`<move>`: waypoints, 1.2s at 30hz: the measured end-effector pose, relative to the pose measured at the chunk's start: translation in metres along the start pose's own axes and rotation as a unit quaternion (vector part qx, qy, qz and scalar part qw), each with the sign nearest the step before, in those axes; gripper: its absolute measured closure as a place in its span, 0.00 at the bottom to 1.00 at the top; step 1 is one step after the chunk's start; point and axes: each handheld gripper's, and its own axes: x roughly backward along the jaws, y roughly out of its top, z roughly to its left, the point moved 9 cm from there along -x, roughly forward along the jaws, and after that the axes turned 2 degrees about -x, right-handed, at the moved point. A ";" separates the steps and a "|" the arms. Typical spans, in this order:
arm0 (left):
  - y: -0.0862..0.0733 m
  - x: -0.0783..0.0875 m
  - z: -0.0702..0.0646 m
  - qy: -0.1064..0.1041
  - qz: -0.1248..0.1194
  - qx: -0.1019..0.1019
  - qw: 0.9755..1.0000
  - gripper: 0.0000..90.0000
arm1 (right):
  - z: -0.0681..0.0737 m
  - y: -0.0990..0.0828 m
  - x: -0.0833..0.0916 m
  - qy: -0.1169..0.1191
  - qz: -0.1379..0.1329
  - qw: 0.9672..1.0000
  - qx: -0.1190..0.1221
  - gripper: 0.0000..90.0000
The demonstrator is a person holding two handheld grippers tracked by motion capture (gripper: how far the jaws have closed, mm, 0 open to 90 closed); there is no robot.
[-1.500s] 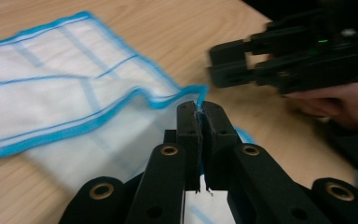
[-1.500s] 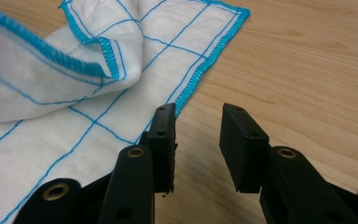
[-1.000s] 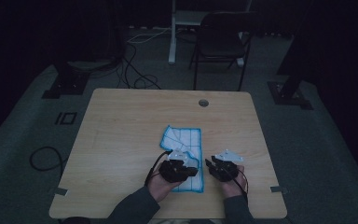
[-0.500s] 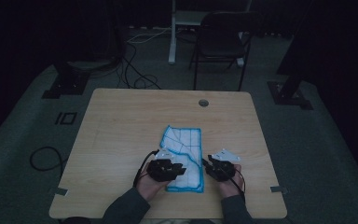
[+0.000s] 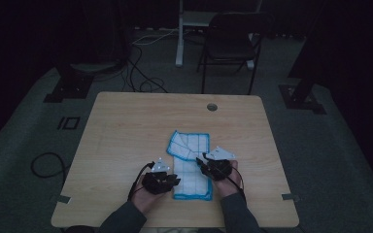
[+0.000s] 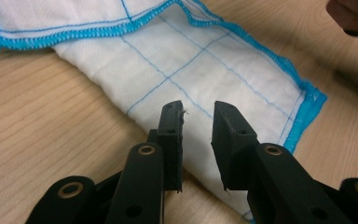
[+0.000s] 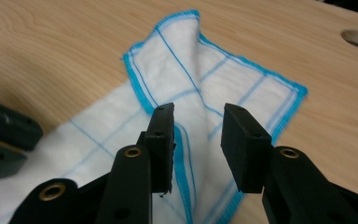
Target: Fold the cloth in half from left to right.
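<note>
A white cloth (image 5: 190, 167) with a blue hem and thin blue grid lines lies on the wooden table (image 5: 126, 126), its far left corner folded over. At the cloth's near left edge my left gripper (image 5: 161, 182) sits low. Its jaws (image 6: 196, 109) stand apart over the white fabric (image 6: 205, 70), have just been closing a little, and hold nothing. My right gripper (image 5: 216, 167) is at the cloth's right edge, about halfway along it. It is open (image 7: 198, 112) above the folded blue hem (image 7: 182, 140) and grips nothing.
A round cable hole (image 5: 212, 107) sits near the table's far edge. Beyond the table stand a dark chair (image 5: 230, 46) and a white post (image 5: 179, 34), with cables (image 5: 136, 73) on the floor. The near table edge lies just under the person's forearms.
The left gripper has slid left, from over the cloth's near middle to its left edge. The right gripper has shifted slightly left and forward onto the cloth's right edge.
</note>
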 end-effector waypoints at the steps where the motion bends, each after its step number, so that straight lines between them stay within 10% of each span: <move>1: -0.001 0.000 0.000 -0.001 -0.001 0.001 1.000 0.82 | 0.001 0.003 -0.002 0.004 -0.002 1.000 0.002 0.72; 20: -0.013 -0.001 0.002 0.009 -0.009 -0.008 1.000 0.83 | 0.031 0.043 -0.056 0.054 0.002 0.996 0.066 0.72; 36: -0.018 -0.003 0.000 0.011 -0.006 -0.005 1.000 0.83 | 0.046 0.029 -0.100 0.068 0.060 0.992 0.092 0.67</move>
